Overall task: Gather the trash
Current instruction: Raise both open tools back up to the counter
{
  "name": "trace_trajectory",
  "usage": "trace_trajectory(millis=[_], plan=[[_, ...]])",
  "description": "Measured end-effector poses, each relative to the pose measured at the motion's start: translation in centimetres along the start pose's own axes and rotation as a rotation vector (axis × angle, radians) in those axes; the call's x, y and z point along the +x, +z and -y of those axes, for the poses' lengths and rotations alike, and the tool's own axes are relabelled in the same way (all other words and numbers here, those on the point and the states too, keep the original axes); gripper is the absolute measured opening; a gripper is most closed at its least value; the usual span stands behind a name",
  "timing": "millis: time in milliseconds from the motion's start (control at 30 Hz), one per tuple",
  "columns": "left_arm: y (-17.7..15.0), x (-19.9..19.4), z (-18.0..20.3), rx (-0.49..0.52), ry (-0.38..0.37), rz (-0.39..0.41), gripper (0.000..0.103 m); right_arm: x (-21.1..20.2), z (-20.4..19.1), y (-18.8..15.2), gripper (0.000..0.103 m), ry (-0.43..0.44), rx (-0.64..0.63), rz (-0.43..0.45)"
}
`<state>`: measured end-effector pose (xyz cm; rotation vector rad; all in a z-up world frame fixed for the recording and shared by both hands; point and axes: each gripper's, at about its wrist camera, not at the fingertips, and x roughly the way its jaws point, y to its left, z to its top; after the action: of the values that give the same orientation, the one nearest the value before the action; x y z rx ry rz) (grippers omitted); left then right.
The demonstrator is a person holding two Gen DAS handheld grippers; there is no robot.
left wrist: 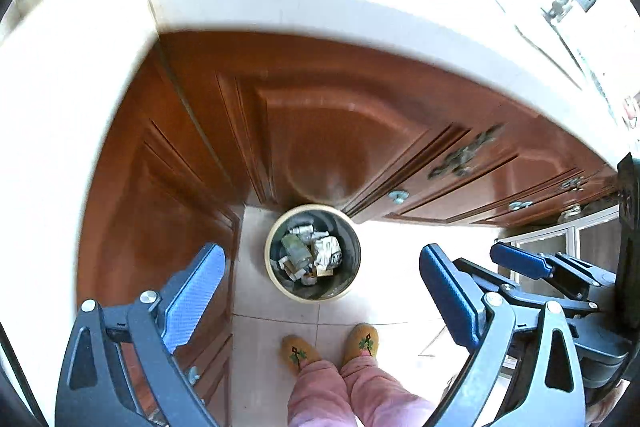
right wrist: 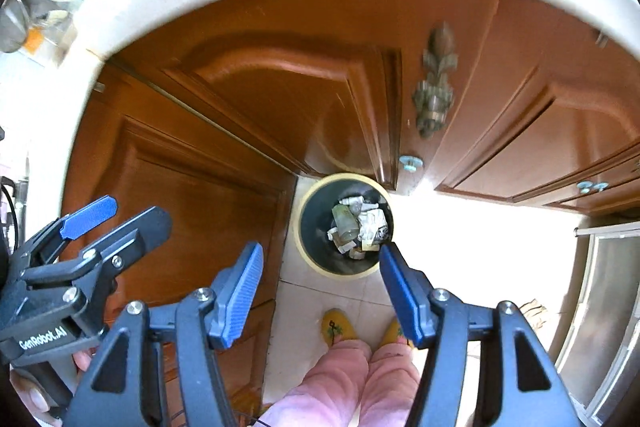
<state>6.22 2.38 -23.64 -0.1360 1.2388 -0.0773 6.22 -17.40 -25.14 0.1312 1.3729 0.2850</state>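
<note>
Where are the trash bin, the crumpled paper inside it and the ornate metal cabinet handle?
trash bin (left wrist: 273, 242), left wrist view, on its cream rim.
crumpled paper (left wrist: 327, 250), left wrist view, on the middle of the wad.
ornate metal cabinet handle (right wrist: 434, 95), right wrist view, on its leaf-shaped middle.

We see reddish-brown wooden cabinet doors (left wrist: 320, 123) as our landmark | a pale tabletop (left wrist: 280, 15) overhangs above them, washed out by bright light | pale tiled floor (left wrist: 392, 247) below them | an ornate metal fitting (right wrist: 434, 83) and small round knobs (right wrist: 411, 161) on their fronts | a glazed metal-framed panel (right wrist: 600, 291) to their right
</note>
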Motion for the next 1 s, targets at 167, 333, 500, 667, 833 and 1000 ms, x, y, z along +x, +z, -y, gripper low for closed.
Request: trace_trajectory(millis=[167, 333, 500, 667, 833, 1000], plan=[[1.7, -6.0, 0.5, 0.033, 0.011, 0.063, 0.097, -5.0, -1.2, 1.0, 0.061, 0.002, 0.003, 0.057], [3.4, -11.1, 1.0, 0.073, 0.028, 0.129, 0.097, -11.2, -2.6, 2.3, 0.061, 0.014, 0.001, 0.134], [5.2, -16.0, 1.7, 0.115, 0.027, 0.199, 0.097, -15.8, -3.4, 3.3, 0.061, 0.022, 0.0, 0.226], [6.6, -19.5, 2.0, 0.164, 0.033, 0.276, 0.097, -18.7, -4.4, 4.1, 0.061, 0.023, 0.009, 0.31], [8.3, -22.3, 2.6, 0.205, 0.038, 0.346, 0.097, -21.3, -5.3, 5.2, 0.061, 0.027, 0.015, 0.385], [9.9, -24.4, 3.8, 0.261, 0.044, 0.404, 0.097, -23.5, -5.8, 6.2, 0.061, 0.025, 0.018, 0.436]])
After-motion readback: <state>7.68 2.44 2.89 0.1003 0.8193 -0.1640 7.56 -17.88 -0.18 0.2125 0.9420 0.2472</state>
